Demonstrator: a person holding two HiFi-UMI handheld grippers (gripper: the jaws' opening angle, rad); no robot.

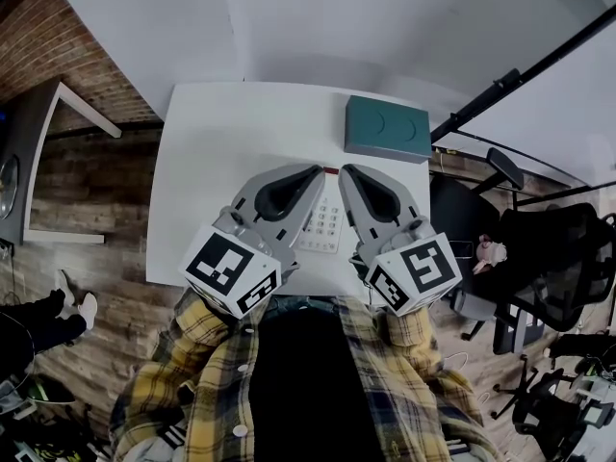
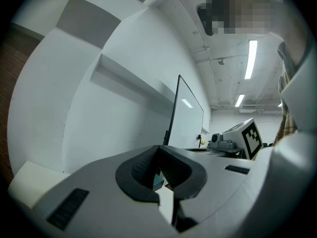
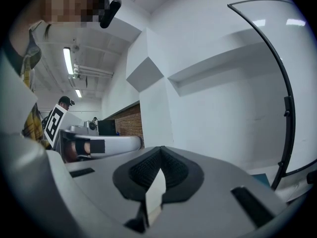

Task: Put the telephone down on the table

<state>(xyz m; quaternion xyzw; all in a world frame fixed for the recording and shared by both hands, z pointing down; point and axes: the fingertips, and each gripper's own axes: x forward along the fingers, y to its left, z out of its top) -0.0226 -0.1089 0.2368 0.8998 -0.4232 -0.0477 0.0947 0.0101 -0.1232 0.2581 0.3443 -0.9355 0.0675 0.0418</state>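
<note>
Jaws closed tip to tip on both my left gripper (image 1: pixel 318 170) and my right gripper (image 1: pixel 345 170), with nothing pinched in either; the two noses lean towards each other over the white bench (image 1: pixel 221 152); the telephone (image 1: pixel 323 224) lies flat on the bench between them, keypad up, just short of the near edge and of my plaid shirt (image 1: pixel 202 354); whether either gripper touches it I cannot tell.

Only the head view shows the telephone; neither gripper view catches it; both look level across the room at white walls and ceiling strip lights (image 2: pixel 251 58), which the head view does not show; each also catches the other gripper off to one side. The head view shows the teal box (image 1: pixel 387 128) whole; the right gripper view gives only a teal corner at its lower right.

Counted: two grippers, one telephone, one teal box, at least two black office chairs (image 1: pixel 553 258).

The box sits at the far right corner of the bench, close to the right edge and apart from the telephone; white bench top runs from my left gripper to the left edge, and from the tips to the far edge; wooden floor (image 1: pixel 96 191) lies off the left side; the chairs crowd the right; a black pole (image 1: pixel 520 70) slants past the far right corner.
</note>
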